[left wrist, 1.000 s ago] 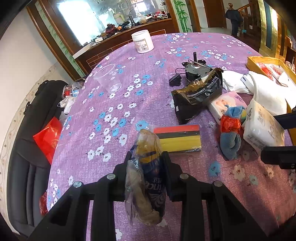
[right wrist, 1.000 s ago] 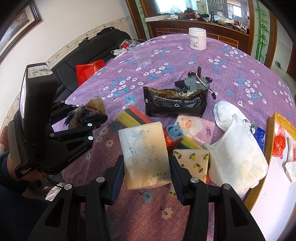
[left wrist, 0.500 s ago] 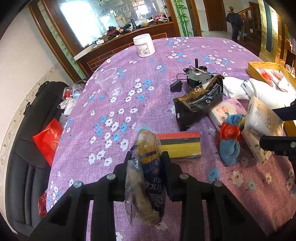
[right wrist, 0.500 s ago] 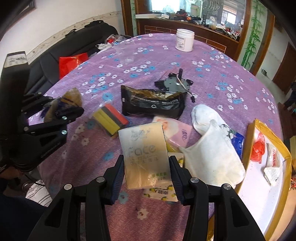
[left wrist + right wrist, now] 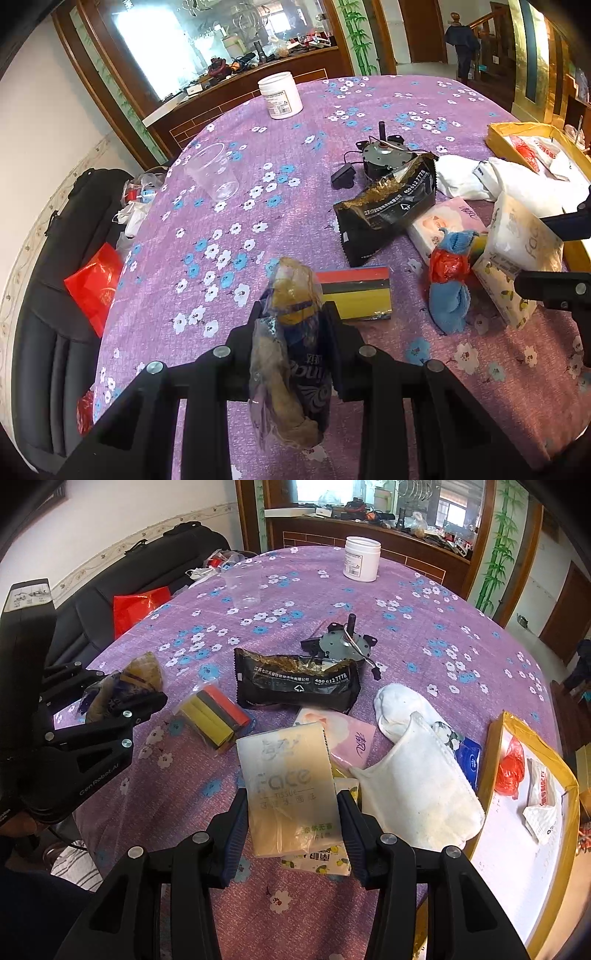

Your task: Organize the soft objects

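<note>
My left gripper point(image 5: 293, 314) is shut on a crumpled clear bag point(image 5: 291, 354) with brown and blue contents, held above the near edge of the purple flowered table point(image 5: 229, 206). In the right wrist view that bag point(image 5: 142, 668) shows at the left. My right gripper point(image 5: 291, 797) is shut on a beige "Face" tissue pack point(image 5: 288, 775), held just over a lemon-print pack point(image 5: 317, 862). The left wrist view shows the tissue pack point(image 5: 524, 240) at the right edge. Around it lie a pink tissue pack point(image 5: 343, 734), white socks point(image 5: 417, 782) and a blue sock point(image 5: 450, 302).
A black snack packet point(image 5: 295, 686), a striped sponge pack point(image 5: 214, 716) and a small motor point(image 5: 343, 642) lie mid-table. Farther back stand a clear cup point(image 5: 243, 587) and a white jar point(image 5: 362, 563). A yellow tray point(image 5: 495, 746) sits at the right edge. A black sofa point(image 5: 92, 602) lies left.
My right gripper has tipped while keeping hold of the tissue pack, so its view takes in more of the far table. The left gripper and its bag have kept still.
</note>
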A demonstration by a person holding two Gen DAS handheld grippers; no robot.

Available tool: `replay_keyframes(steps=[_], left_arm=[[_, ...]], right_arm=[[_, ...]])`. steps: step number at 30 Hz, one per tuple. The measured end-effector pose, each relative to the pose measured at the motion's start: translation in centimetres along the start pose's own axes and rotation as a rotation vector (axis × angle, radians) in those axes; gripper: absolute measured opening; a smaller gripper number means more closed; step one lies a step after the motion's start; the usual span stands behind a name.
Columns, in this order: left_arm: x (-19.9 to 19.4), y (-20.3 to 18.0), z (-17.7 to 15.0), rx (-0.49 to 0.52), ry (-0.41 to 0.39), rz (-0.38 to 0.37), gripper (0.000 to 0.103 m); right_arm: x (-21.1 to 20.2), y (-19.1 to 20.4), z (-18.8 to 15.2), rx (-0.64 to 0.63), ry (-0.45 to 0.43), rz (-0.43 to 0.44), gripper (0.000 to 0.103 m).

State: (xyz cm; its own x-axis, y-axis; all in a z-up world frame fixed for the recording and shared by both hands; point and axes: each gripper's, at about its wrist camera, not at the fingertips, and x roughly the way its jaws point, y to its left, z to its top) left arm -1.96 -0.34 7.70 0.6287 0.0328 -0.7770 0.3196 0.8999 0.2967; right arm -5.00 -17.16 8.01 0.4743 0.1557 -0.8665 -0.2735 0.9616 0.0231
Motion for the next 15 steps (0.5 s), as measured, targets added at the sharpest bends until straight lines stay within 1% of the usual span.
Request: replay_keyframes(steps=[8, 15], left_arm=[[-0.3, -0.6, 0.2, 0.014, -0.010, -0.011, 0.029], [-0.5, -1.3, 0.7, 0.031, -0.020, -0.022, 0.029]], right_arm=[[-0.4, -0.2, -0.4, 0.003, -0.003, -0.026, 0.051], [-1.1, -0.8, -0.8, 0.006, -0.022, -0.082, 0.051]])
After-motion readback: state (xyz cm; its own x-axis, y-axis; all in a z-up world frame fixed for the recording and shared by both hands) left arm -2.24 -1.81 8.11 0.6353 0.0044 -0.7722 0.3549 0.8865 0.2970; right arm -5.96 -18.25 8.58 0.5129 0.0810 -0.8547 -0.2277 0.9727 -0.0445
